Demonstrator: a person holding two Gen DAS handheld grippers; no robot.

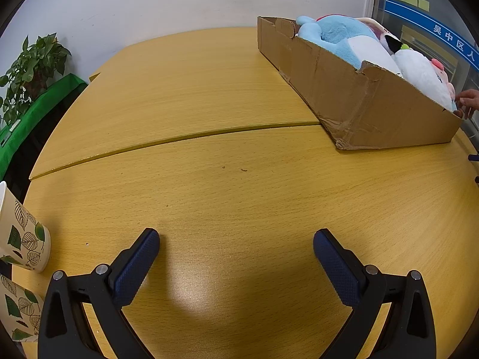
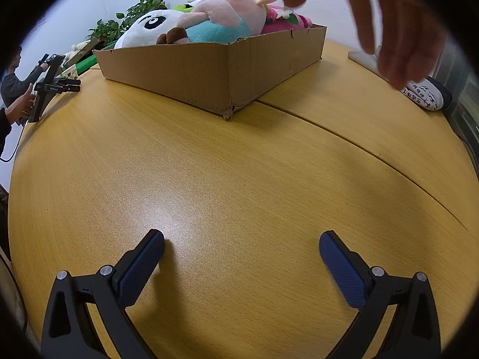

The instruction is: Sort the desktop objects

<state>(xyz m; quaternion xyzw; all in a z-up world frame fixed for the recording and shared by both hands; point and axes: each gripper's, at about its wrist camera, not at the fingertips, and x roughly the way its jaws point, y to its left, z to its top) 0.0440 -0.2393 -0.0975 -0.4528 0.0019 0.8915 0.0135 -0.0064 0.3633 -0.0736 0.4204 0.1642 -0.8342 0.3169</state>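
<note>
While both claws gape (empty), toys [image 1: 344, 36] fill the box [image 1: 359, 101]

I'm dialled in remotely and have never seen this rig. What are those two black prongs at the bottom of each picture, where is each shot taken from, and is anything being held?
The prongs are the fingers of two hand-held grippers; there is no robot arm. Each picture comes from a fisheye camera on one gripper, looking forward along its fingers.

The left gripper and the right gripper are both open over bare wooden table, holding nothing.

On the table stands a torn cardboard box filled with plush toys, among them a blue one and a panda-faced one. Two leaf-patterned paper cups stand at the left edge. A bare hand reaches in close to the right camera.
</note>
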